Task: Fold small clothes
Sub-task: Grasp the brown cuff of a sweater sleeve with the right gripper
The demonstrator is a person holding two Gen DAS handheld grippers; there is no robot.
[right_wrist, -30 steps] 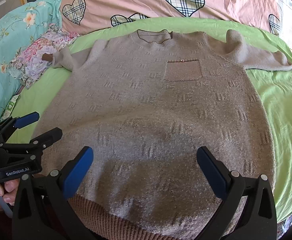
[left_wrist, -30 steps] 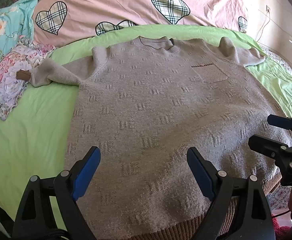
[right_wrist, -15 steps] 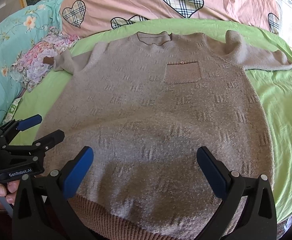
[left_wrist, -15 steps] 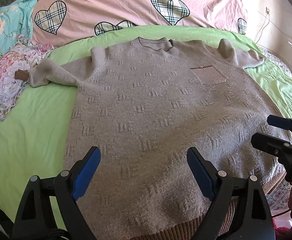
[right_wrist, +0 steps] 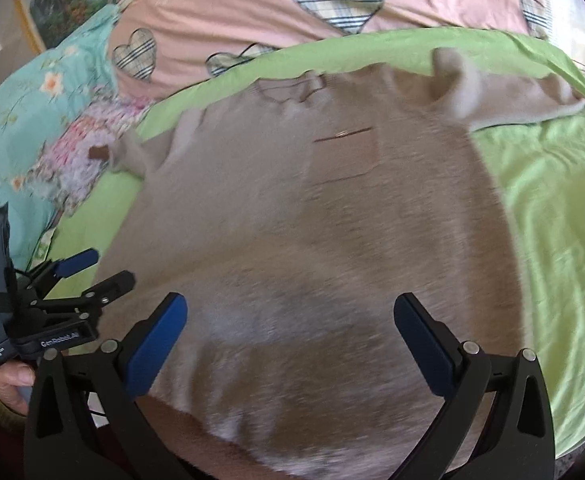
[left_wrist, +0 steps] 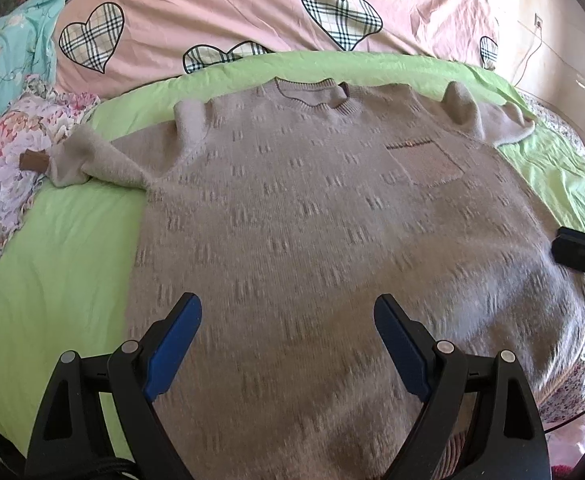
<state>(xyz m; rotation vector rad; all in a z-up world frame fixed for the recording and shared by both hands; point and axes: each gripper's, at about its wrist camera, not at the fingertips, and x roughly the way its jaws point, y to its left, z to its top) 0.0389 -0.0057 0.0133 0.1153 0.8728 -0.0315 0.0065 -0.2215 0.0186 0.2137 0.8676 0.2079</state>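
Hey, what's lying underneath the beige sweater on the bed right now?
The sweater lies spread flat on a green sheet, which shows around its sides and sleeves. Whatever sits directly beneath its body is covered, so it cannot be seen.

Home bedroom, green bedsheet (left_wrist: pixel 64 248), pink heart-print quilt (left_wrist: pixel 228 12), floral pillow (right_wrist: pixel 32 108)

Bed: a green sheet (left_wrist: pixel 64 248) is covering it.
Sweater (left_wrist: pixel 312 220): lying flat, front up, collar toward the pink quilt (left_wrist: pixel 220 12) at the far end.
Floral cloth (left_wrist: pixel 8 160): bunching at the left edge, touching the sweater's left sleeve cuff.
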